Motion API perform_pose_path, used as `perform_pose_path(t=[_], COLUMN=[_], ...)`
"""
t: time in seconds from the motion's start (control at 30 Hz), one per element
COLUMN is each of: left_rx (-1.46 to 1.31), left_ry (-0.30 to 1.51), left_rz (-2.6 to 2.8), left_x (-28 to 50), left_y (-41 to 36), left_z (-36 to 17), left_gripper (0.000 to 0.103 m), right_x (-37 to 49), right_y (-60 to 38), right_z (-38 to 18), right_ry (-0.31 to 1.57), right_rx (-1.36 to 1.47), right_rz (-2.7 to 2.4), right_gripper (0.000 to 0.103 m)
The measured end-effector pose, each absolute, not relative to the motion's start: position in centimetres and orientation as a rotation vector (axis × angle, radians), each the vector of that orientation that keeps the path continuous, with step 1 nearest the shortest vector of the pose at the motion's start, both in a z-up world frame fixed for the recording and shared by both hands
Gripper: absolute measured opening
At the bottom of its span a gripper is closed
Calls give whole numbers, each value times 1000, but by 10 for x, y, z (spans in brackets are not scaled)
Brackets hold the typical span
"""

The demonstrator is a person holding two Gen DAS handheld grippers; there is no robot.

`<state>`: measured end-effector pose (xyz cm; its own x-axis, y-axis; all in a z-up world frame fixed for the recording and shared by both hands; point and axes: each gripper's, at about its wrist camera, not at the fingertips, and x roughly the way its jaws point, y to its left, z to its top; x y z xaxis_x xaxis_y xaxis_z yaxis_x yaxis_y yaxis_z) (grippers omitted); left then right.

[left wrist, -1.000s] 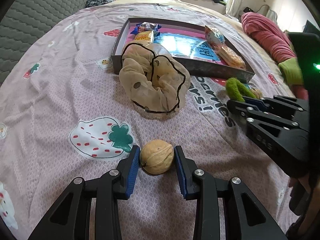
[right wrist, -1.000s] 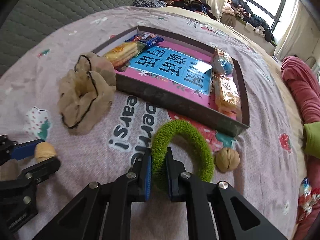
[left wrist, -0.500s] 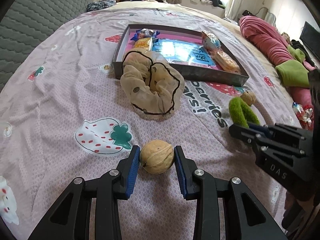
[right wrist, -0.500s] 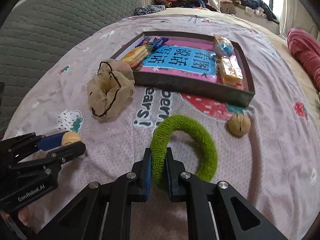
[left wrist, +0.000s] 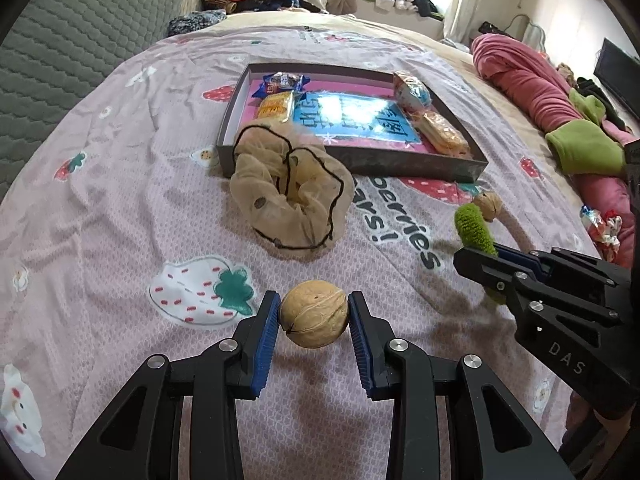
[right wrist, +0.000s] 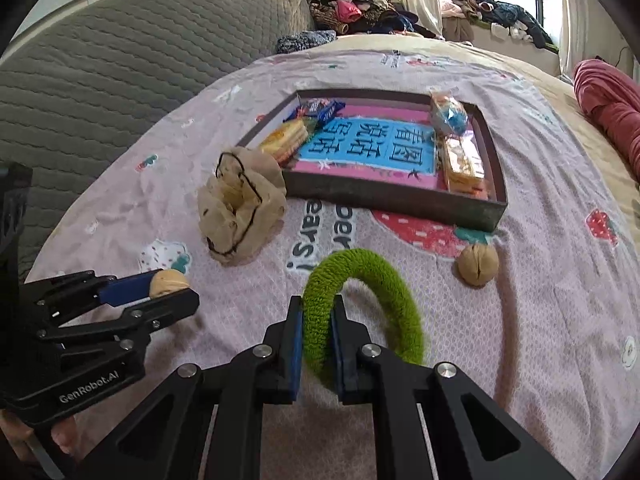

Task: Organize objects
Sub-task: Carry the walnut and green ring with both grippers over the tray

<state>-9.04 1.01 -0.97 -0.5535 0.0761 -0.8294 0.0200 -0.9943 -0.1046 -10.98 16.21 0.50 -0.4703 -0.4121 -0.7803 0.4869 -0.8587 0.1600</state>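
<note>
My left gripper (left wrist: pixel 313 322) is shut on a tan walnut (left wrist: pixel 313 313) and holds it above the bedsheet; it also shows in the right wrist view (right wrist: pixel 160 286). My right gripper (right wrist: pixel 316 330) is shut on a fuzzy green hair ring (right wrist: pixel 376 280), lifted off the sheet; the ring also shows in the left wrist view (left wrist: pixel 474 228). A second walnut (right wrist: pixel 478 266) lies on the sheet near the tray's front right corner. A beige mesh scrunchie (left wrist: pixel 290 194) lies in front of the dark tray (left wrist: pixel 360 160), which holds several snack packets.
The pink strawberry-print bedsheet (left wrist: pixel 120 200) covers the bed. A grey quilted headboard (right wrist: pixel 100 60) stands at the left. Pink and green bedding (left wrist: pixel 560 112) lies at the right edge. Piles of clothes (right wrist: pixel 360 8) sit beyond the bed's far end.
Both grippers have pulled back and risen from the tray with their loads. The green ring is lifted off the sheet, and the second walnut is farther from it.
</note>
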Motion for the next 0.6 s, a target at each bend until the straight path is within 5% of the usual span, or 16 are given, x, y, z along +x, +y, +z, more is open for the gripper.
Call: perform_pose_path(t=[0.6], left_rx=[-1387], left_ry=[-108], left_rz=[2767], left_x=[-129], left_y=[21], left_z=[19], left_gripper=[36], right_x=[-133], right_y=[158], right_z=[42], right_ry=[103], right_rx=[1080], right_rz=[-2362], right_gripper=[12])
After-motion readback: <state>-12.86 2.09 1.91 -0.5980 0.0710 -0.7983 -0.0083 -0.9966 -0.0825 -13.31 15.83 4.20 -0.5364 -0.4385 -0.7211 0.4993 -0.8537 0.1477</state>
